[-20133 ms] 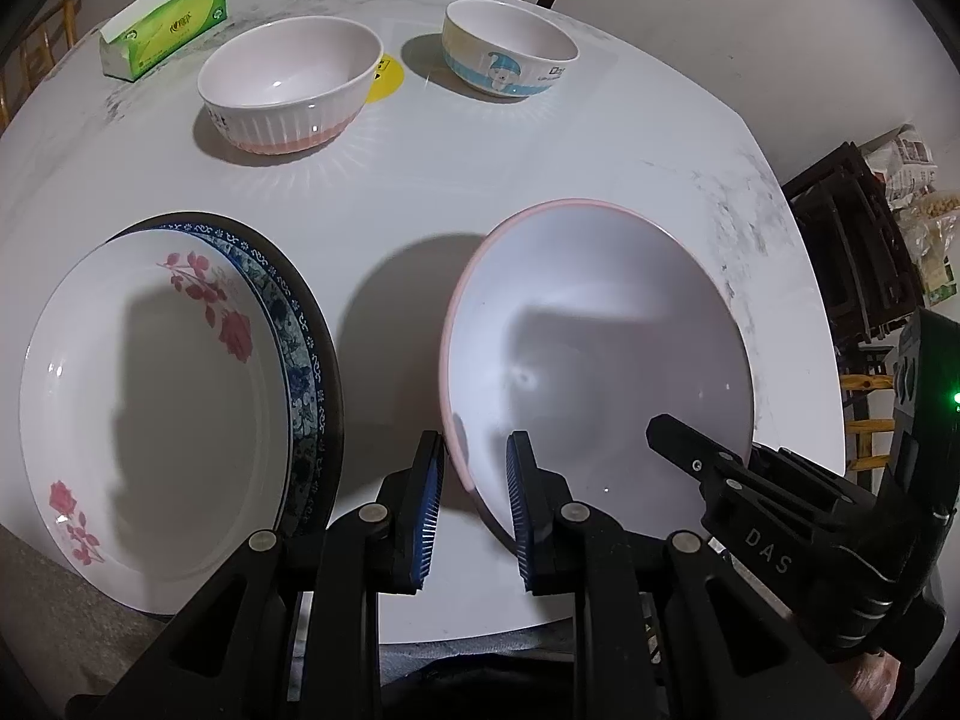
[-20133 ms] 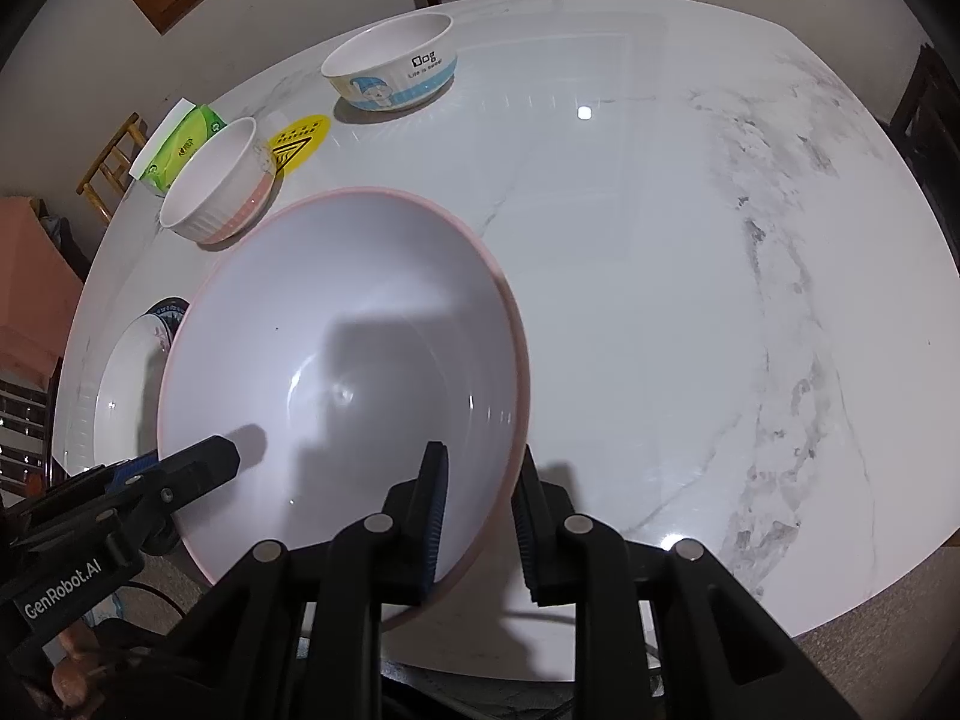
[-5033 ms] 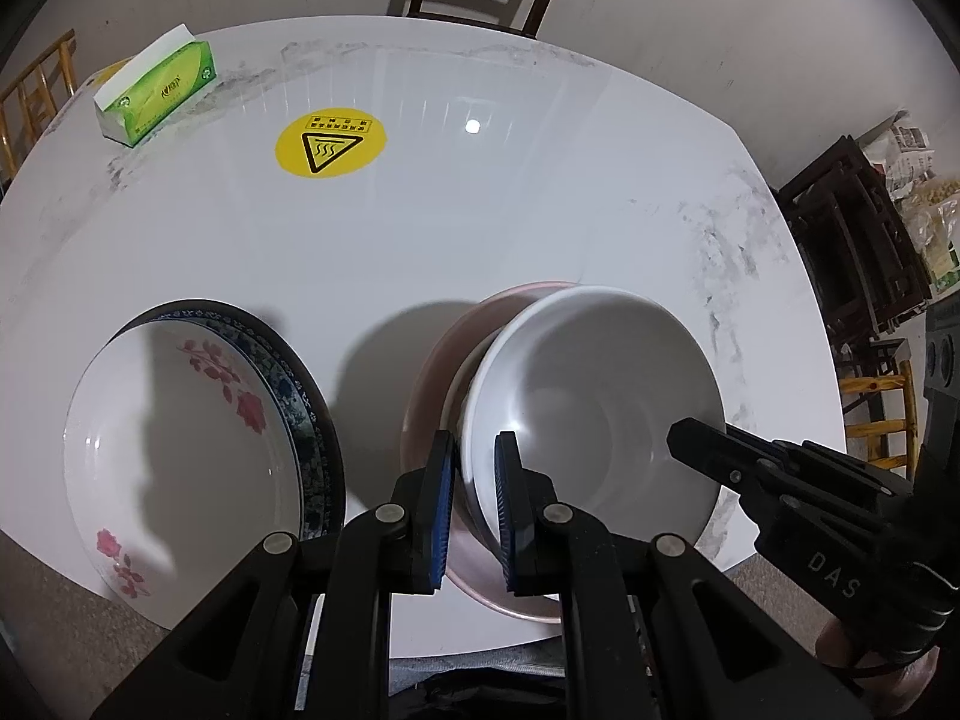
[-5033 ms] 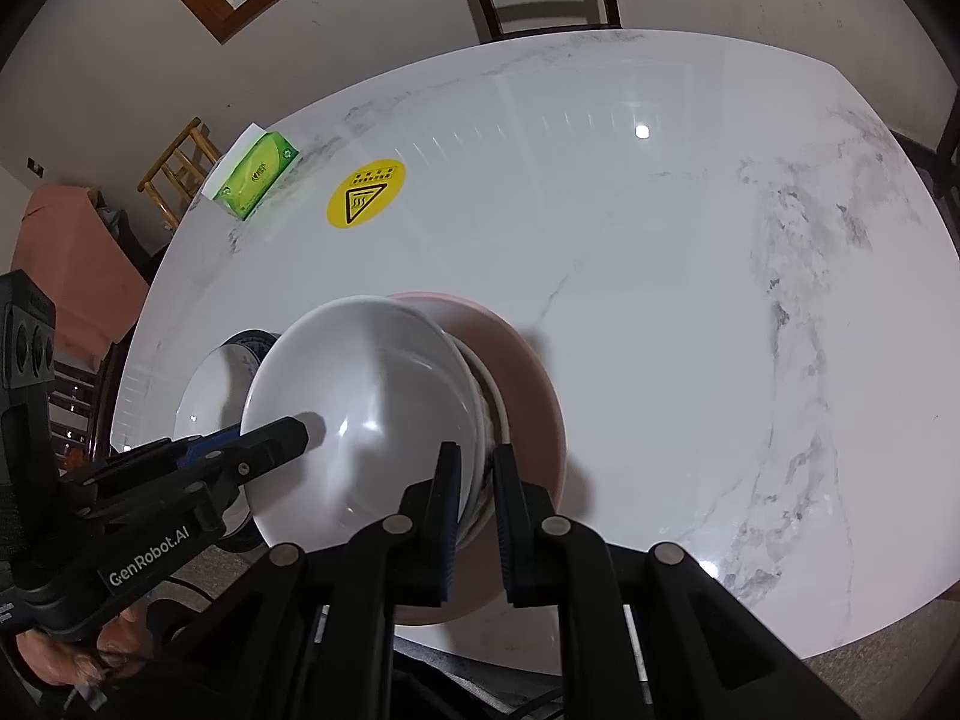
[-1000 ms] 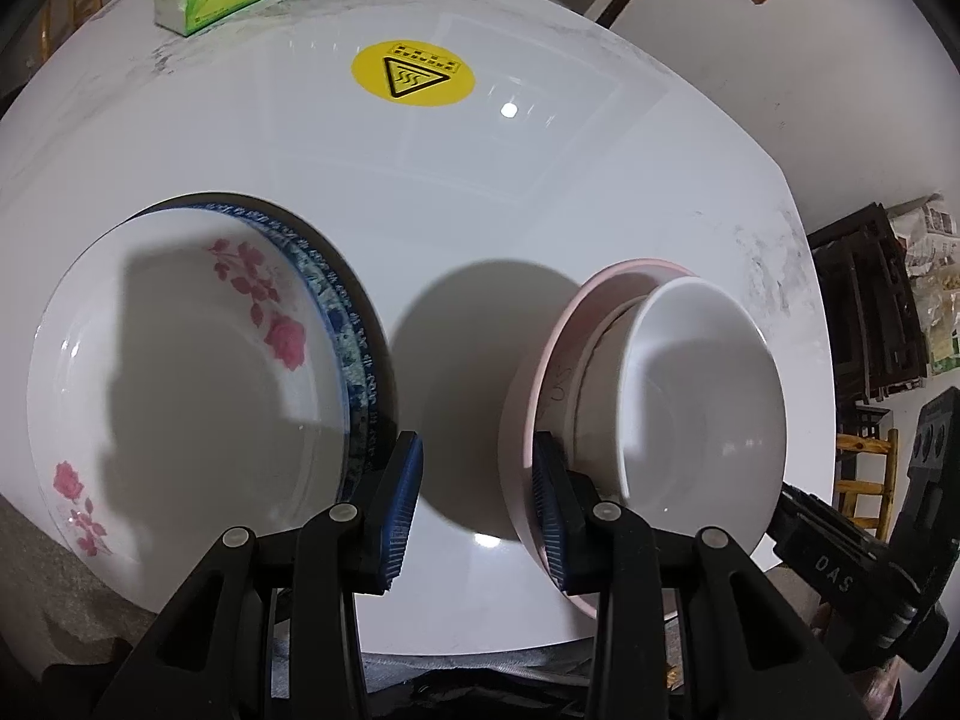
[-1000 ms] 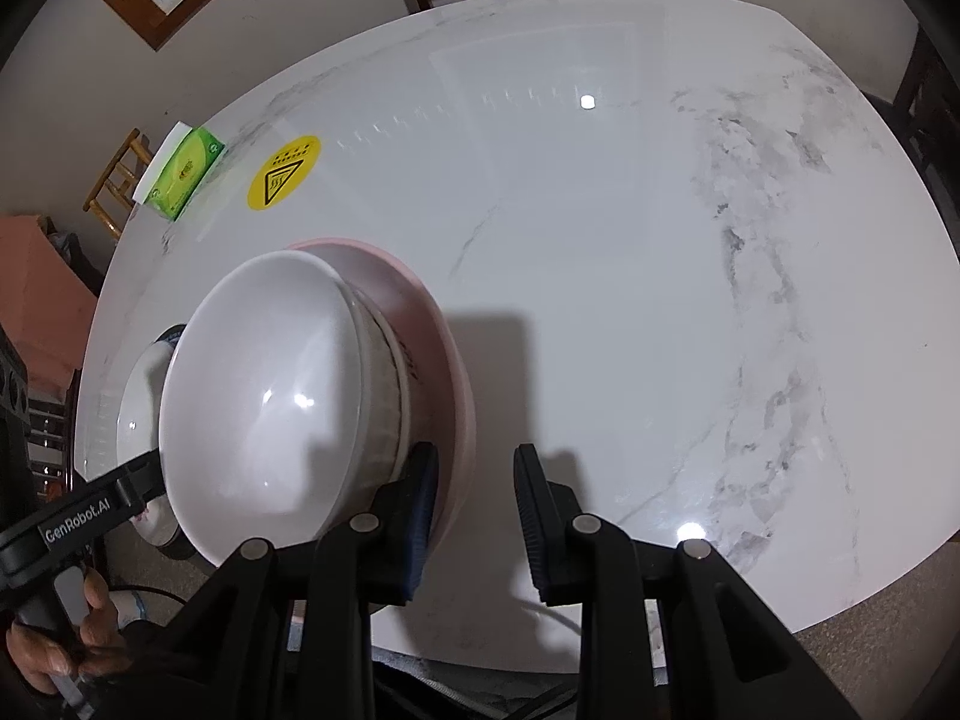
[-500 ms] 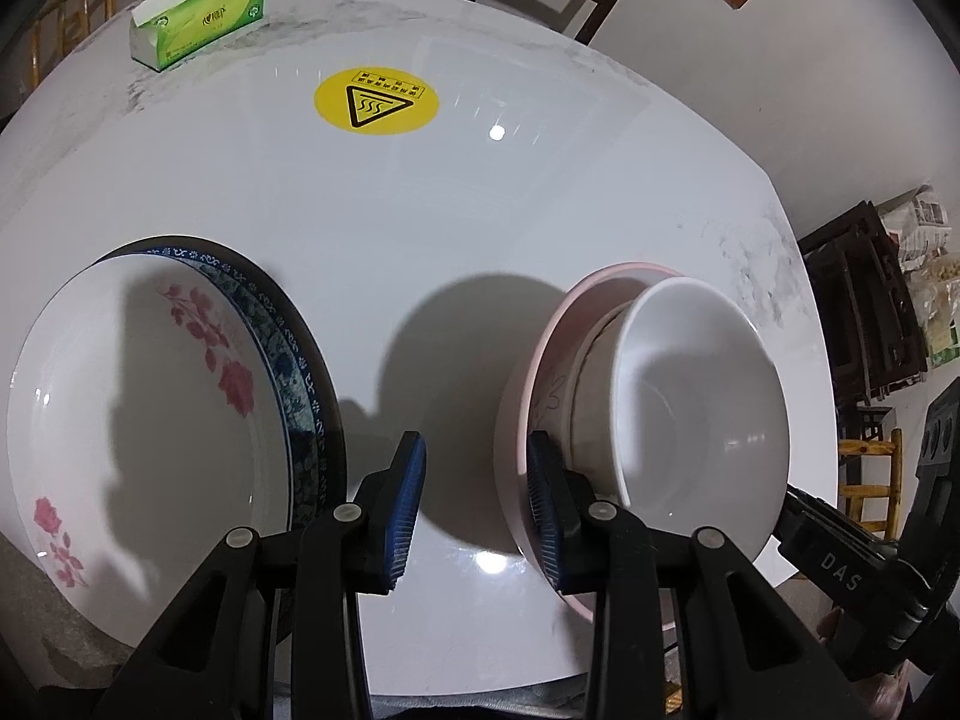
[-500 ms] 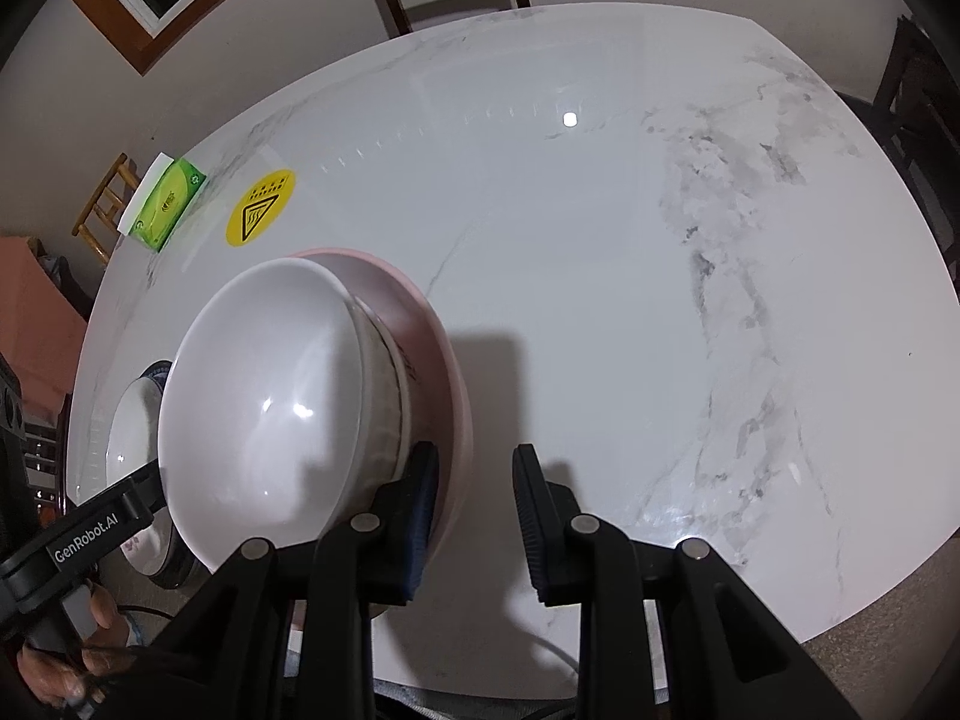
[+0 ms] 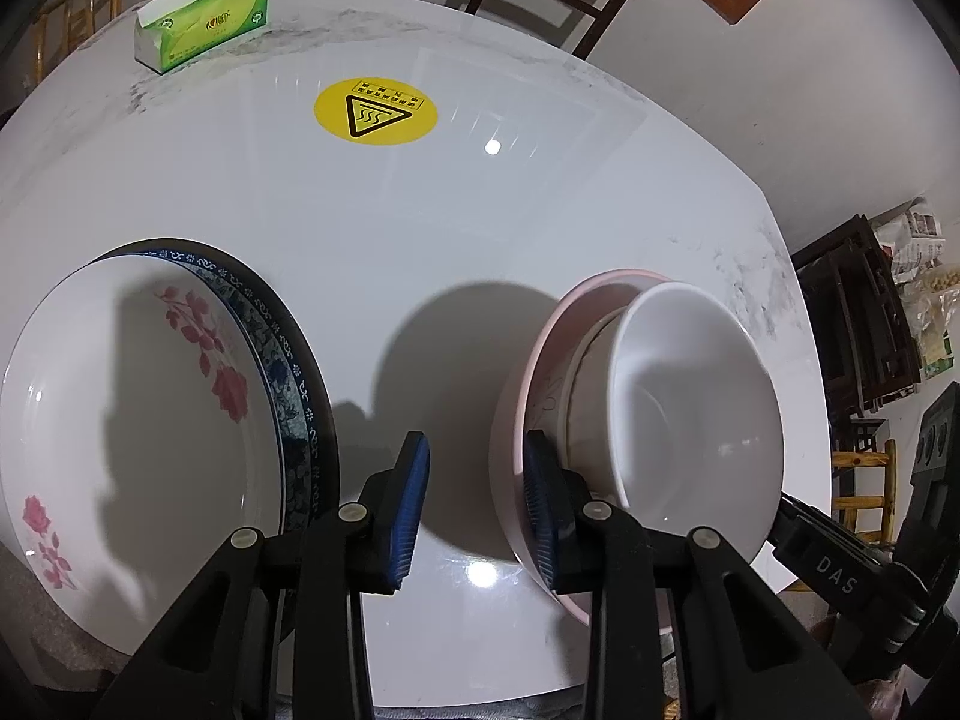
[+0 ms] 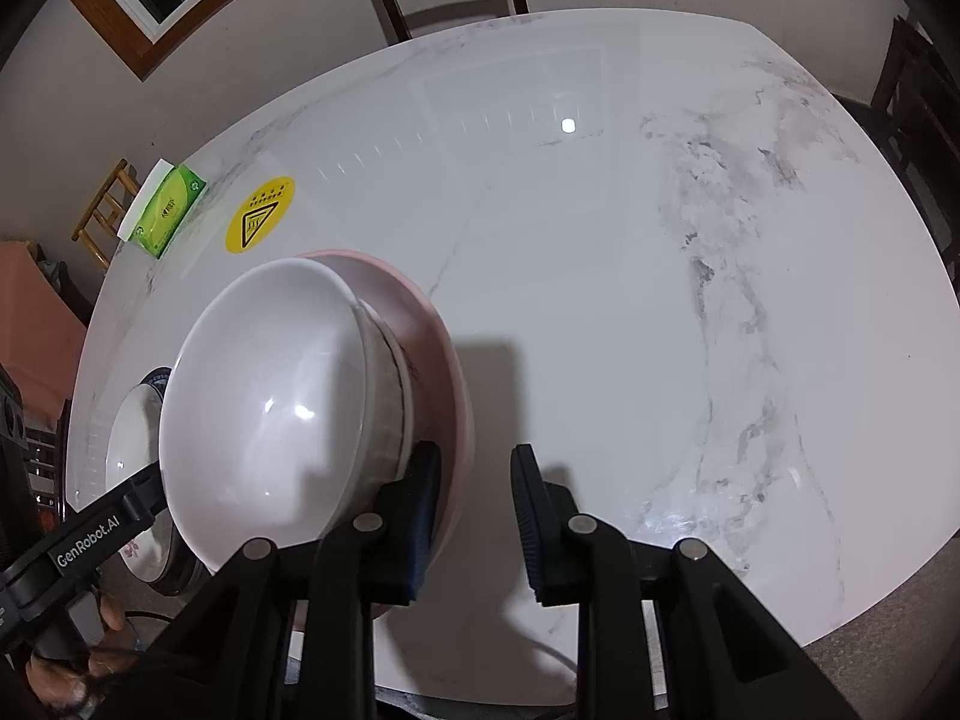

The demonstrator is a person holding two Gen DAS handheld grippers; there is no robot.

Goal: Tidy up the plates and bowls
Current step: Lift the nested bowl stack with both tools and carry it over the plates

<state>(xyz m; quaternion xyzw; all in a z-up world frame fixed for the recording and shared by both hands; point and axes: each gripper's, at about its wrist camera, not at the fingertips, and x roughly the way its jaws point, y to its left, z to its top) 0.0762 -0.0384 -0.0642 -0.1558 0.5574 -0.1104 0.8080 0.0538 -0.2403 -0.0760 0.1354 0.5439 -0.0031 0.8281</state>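
Porcelain fills the lower left of my left wrist view: the floral plate (image 9: 126, 420) sits nested on a dark blue-patterned plate (image 9: 294, 396), close against the table's near edge. Moving right, my left gripper (image 9: 474, 498) is spread wide with nothing between its blue pads; its left finger stands just beside the blue plate's rim and its right finger sits at the near rim of the pink bowl (image 9: 510, 450). Inside that pink bowl another bowl's rim shows, and the white bowl (image 9: 690, 420) sits on top, so the bowls look stacked in the lower right of that frame. Far back, upper left, I see the green tissue box (image 9: 204, 18) and the yellow warning sticker (image 9: 375, 111) on the marble table (image 9: 540, 228).

In the right wrist view the same stack fills the lower left, and my right gripper (image 10: 474, 516) is also spread and empty, its left finger just at the pink bowl's rim, its right finger over bare marble.

I judge both piles finished, or nearly so. If the stack still needs shifting, it lies between my two grippers, right of the left one and left of the right one, each about equally near, so I would close on opposite sides of the pink rim
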